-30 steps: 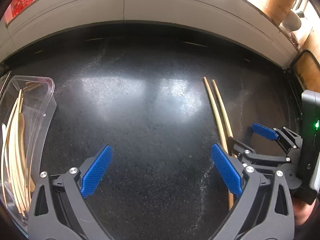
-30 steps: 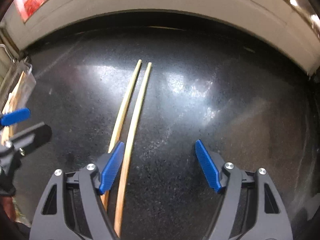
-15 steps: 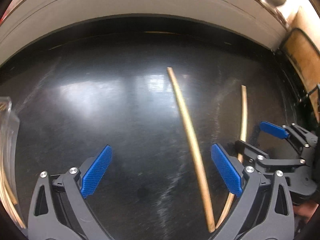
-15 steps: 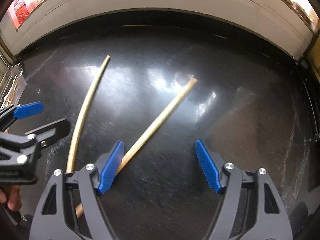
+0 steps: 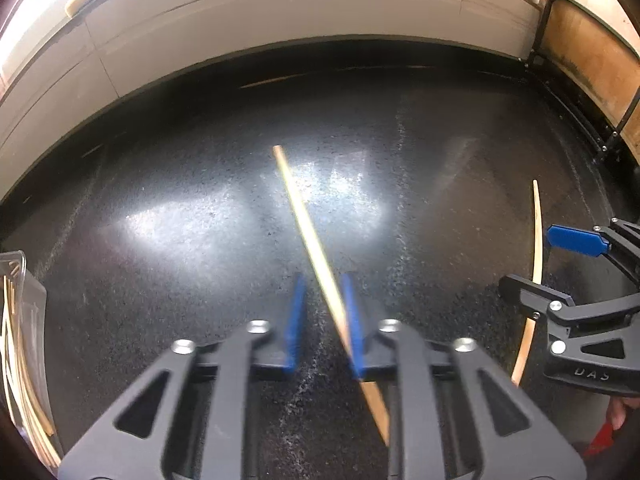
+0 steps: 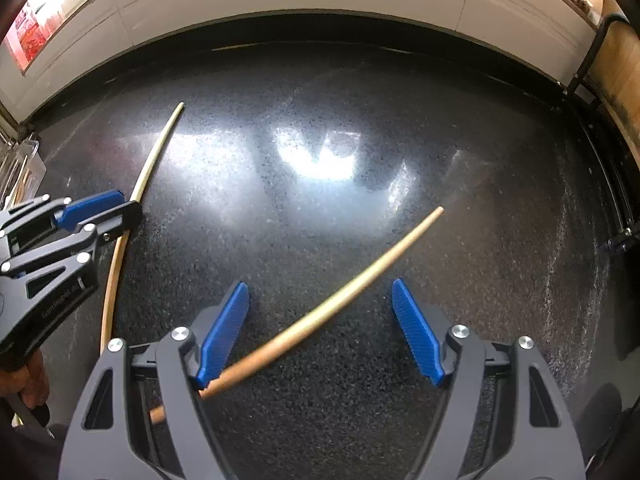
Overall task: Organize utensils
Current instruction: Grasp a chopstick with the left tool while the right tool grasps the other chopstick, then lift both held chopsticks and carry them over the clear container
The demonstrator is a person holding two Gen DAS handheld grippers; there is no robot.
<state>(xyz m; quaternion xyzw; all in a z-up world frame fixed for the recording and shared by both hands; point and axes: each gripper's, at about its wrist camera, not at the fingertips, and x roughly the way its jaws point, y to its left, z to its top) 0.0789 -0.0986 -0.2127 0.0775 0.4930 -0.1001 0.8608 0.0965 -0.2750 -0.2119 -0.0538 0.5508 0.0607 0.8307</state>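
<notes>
One slim wooden chopstick (image 5: 308,232) lies on the speckled black counter (image 5: 180,220), passing between the narrowed blue pads of the left gripper (image 5: 322,320) — whether they pinch it I cannot tell. The second chopstick (image 6: 332,304) lies slantwise under the right gripper (image 6: 320,332), whose jaws stand wide. A clear plastic tray (image 5: 34,312) of more sticks sits at far left — the right gripper's body reads "DAS".

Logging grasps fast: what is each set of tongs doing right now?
Left tongs: nearly closed around one chopstick.
Right tongs: open, astride the other chopstick, gripping nothing.
</notes>
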